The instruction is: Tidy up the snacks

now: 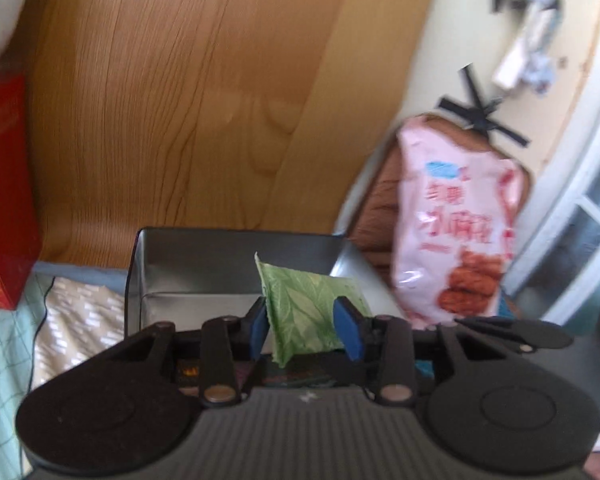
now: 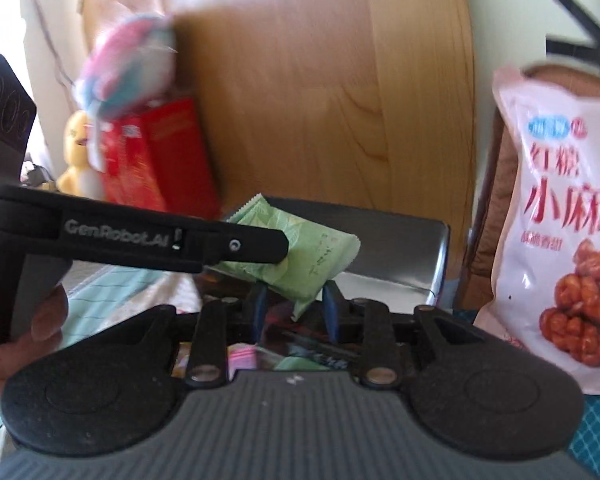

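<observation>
Snacks sat around a grey metal tin (image 1: 236,264) on a bed whose pale green checked sheet (image 1: 4,344) showed at eight o'clock in the left wrist view. The left claw (image 1: 305,326) had its blue pads (image 1: 346,328) on either side of a green leaf-printed packet (image 1: 304,312), pinching it so that the packet stood upright in front of the tin's open cavity, its top corner reaching above the tin's near rim. In the right wrist view the same green packet (image 2: 300,256) lay tilted between the right claw (image 2: 296,306) pads, whose jaws stood narrowly parted around its lower corner; whether they actually pressed it could not be told. The left claw's black finger (image 2: 172,246) crossed that view from nine o'clock and touched the packet's side. A large pink snack bag (image 1: 456,220) printed with red characters and brown twists leaned upright at three o'clock, just beside the tin, against a brown cushion (image 1: 380,200). A red box (image 1: 4,200) stood at nine o'clock, and a wooden headboard (image 1: 180,100) rose behind the tin. A yellow plush toy (image 2: 78,152) sat near the red boxes at ten o'clock in the right view.
</observation>
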{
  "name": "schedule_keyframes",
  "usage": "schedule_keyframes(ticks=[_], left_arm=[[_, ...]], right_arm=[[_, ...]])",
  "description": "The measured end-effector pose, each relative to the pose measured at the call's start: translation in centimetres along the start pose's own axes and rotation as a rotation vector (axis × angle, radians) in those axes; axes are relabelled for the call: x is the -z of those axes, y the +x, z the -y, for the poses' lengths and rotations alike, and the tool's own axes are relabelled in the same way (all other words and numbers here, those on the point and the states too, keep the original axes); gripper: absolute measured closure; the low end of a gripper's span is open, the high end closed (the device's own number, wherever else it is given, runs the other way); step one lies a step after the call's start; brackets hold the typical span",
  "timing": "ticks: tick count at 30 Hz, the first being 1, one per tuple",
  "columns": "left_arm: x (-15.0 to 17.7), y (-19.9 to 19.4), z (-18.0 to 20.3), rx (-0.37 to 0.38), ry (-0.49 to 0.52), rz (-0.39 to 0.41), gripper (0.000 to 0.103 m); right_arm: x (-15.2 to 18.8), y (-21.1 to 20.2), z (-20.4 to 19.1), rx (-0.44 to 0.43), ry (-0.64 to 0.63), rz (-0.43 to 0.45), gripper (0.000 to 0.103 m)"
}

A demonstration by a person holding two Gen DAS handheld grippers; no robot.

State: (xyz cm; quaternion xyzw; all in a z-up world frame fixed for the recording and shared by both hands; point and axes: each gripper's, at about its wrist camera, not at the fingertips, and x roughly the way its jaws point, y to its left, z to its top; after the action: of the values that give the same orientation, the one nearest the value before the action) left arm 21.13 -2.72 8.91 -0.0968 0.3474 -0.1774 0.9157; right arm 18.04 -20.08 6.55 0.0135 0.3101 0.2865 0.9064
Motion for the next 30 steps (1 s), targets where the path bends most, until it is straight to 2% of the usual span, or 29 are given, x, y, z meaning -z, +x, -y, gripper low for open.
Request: schedule_keyframes(ticks=[2,4,6,8,11,13,16,17,18,20,22,23,24,27,30], left_arm=[[0.3,0.2,-0.5,-0.027,-0.014,0.007,0.055],[0.8,-1.1,-1.3,-0.024,-0.028,0.029,0.055],[1.4,-3.1,-1.7,0.034,-0.045,0.052,0.056],[2.0,-4.1,-1.7,0.074,-0.039,0.049,0.056],[3.0,-2.9,-0.9,0.098,-0.034,-0.025,0.057],[3.5,-0.8,-0.3,0.11,-0.042,-0.119,0.057],[4.3,2.1,0.2,0.039,-0.053,-0.237,0.055],[4.3,2.3,0.4,0.02,-0.045,-0.214,0.049],[4.3,2.7,0.6,-0.01,-0.033,-0.207,0.034],[4.3,3.3,0.9,-0.012,-0.016,-0.211,0.031],[4.4,3.4,1.3,0.003,-0.004,-0.207,0.039],[4.4,3.2,1.4,0.055,-0.01,-0.219,0.054],[4.7,2.9,1.5,0.091,-0.023,-0.229,0.052],[5.3,1.7,2.0,0.117,0.0,-0.219,0.052],[6.7,0.3,2.3,0.141,-0.012,-0.223,0.051]], right_arm=[[0.5,-0.4,0.5,0.007,0.021,0.018,0.057],[1.1,-2.0,1.5,-0.001,0.062,0.052,0.056],[2.4,-4.1,3.2,-0.045,0.128,0.079,0.056],[4.3,-5.2,5.0,-0.097,0.223,0.054,0.056],[7.2,-4.5,7.3,-0.114,0.365,-0.036,0.056],[8.4,-3.4,8.3,-0.137,0.457,-0.069,0.056],[9.1,-2.3,9.0,-0.173,0.556,-0.082,0.056],[9.3,-2.0,9.1,-0.174,0.564,-0.081,0.056],[9.5,-1.9,9.3,-0.178,0.575,-0.08,0.056],[9.8,-1.5,9.6,-0.201,0.616,-0.077,0.058],[9.9,-1.4,9.4,-0.219,0.641,-0.08,0.067],[9.9,-1.6,9.3,-0.23,0.643,-0.085,0.068],[9.9,-2.0,9.0,-0.228,0.632,-0.094,0.069],[9.4,-3.8,6.6,-0.184,0.565,-0.069,0.069],[10.0,-6.2,5.6,-0.181,0.546,-0.062,0.069]])
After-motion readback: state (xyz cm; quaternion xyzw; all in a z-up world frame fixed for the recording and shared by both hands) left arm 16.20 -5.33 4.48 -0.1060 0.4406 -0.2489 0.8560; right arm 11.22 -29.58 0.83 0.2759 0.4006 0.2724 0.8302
